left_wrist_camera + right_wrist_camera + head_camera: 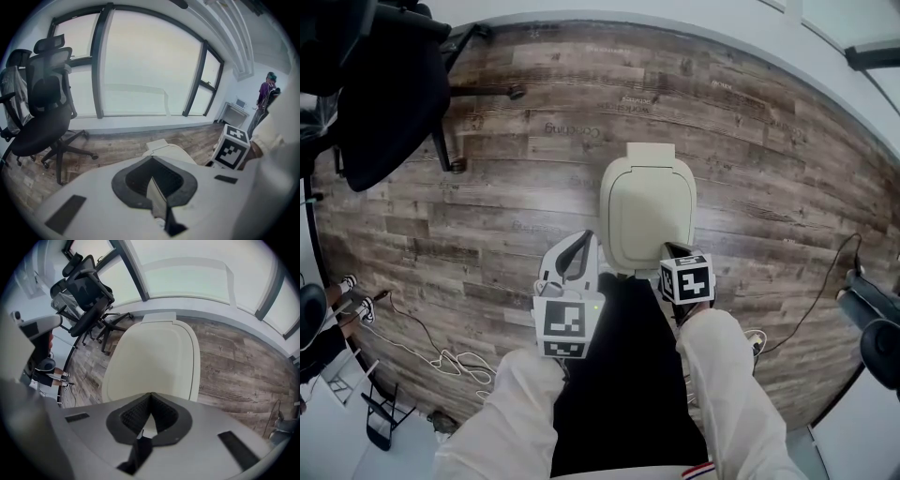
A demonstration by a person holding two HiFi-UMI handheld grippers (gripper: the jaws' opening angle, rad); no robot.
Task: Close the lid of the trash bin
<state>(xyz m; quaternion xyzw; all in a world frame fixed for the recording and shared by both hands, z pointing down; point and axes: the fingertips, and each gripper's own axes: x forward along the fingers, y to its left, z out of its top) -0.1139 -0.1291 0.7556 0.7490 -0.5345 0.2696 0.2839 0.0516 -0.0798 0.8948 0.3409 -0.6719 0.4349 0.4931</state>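
A cream trash bin stands on the wood floor in front of me, its lid lying flat and closed. In the head view my left gripper hangs shut just left of the bin's near corner and holds nothing. My right gripper is shut too, over the bin's near edge. The right gripper view looks down on the lid from close above, with the right gripper empty. In the left gripper view the bin shows past the left gripper, and the right gripper's marker cube is beside it.
A black office chair stands at the far left, also seen as the chair by the window. Loose cables lie on the floor at the near left, and another cable runs at the right. A person stands far off.
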